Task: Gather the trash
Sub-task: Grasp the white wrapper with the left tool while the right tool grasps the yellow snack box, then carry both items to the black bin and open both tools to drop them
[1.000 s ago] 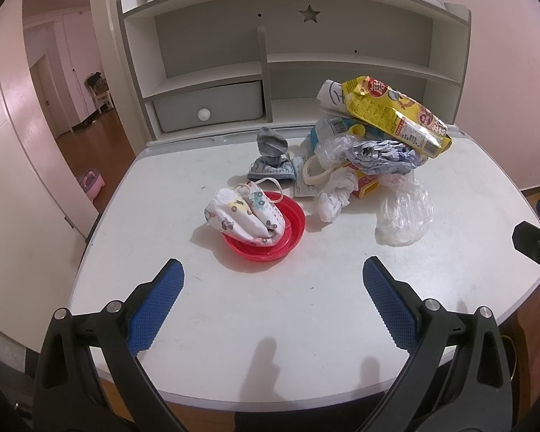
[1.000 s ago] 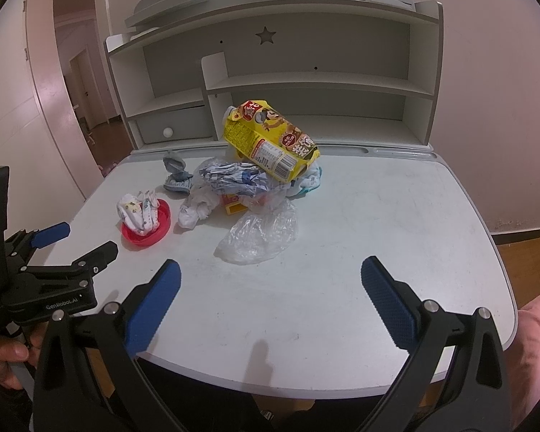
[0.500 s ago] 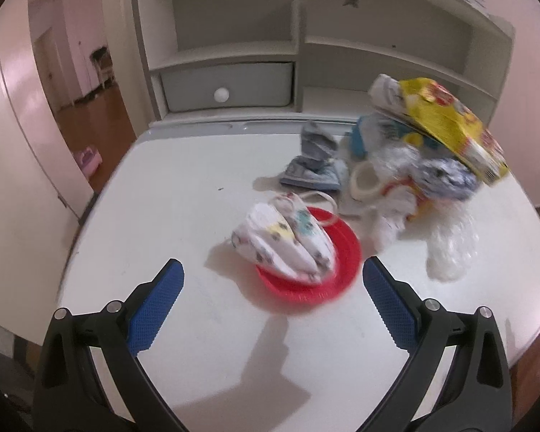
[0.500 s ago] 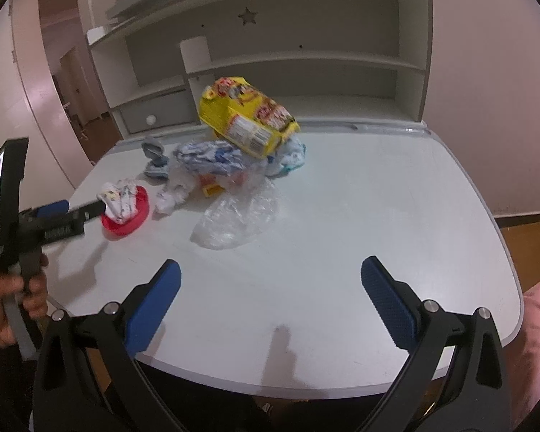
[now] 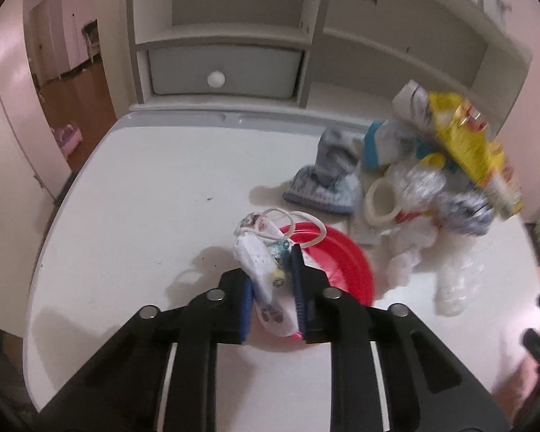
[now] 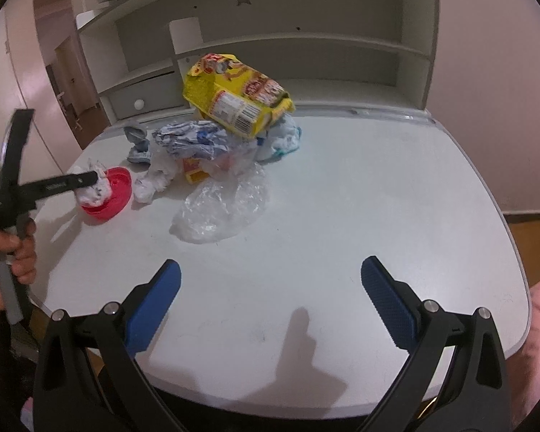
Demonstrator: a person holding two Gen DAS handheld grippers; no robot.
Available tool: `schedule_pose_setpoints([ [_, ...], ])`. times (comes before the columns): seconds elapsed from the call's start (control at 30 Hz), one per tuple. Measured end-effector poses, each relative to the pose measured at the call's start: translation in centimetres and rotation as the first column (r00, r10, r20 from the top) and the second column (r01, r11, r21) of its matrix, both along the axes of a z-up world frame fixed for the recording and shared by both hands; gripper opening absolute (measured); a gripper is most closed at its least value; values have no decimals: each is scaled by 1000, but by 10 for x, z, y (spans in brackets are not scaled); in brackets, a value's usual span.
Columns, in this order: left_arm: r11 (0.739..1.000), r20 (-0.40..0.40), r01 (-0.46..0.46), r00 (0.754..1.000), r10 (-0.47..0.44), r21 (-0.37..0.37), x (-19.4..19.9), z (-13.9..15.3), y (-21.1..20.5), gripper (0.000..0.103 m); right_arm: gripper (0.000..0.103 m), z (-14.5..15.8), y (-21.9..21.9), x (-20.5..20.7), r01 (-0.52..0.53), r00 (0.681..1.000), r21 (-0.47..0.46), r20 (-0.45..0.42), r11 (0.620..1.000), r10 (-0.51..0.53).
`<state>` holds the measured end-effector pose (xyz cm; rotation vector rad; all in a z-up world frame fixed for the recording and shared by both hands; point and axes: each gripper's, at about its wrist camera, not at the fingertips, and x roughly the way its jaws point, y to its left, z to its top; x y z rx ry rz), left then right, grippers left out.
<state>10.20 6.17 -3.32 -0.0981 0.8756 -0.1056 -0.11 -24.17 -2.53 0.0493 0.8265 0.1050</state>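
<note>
The left gripper point(image 5: 271, 288), wide apart a second ago, is closing on the mask point(image 5: 266, 270) over the red plate point(image 5: 345, 270); first trash likely secured. The right gripper point(image 6: 270, 297) hovers spread, empty.

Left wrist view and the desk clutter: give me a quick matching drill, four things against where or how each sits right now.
Things:
1. face mask
2. red plate
3. yellow snack bag
4. clear plastic bag

Places or states:
A. on top of the trash pile
B. flat on the desk, nearest the right gripper
C. between the closing jaws of the left gripper
D. under the mask, on the desk

Pairs: 1-C, 2-D, 3-A, 4-B
</note>
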Motion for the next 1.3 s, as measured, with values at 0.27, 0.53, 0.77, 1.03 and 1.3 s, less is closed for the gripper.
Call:
schedule_pose_setpoints([
  [0.27,998,82,51,996,-47,-44,-20,46,8,12,97,33,17,43,-54,995,-29,85,998,56],
  [0.53,995,89,63,994,-57,-76,-26,55,15,11,97,59,31,125,-125,987,-77,93,989,132],
  [0.77,994,71,102,993,-98,-50,-27,47,0,11,94,43,43,178,-193,981,-151,-18,970,192],
  [1.03,990,81,136,988,-132,-38,-30,50,-18,11,57,65,33,153,-190,980,-68,55,980,193],
  [1.3,957,127,286,952,-280,-35,-36,64,-95,11,57,97,-62,77,0,992,160,125,987,-20],
])
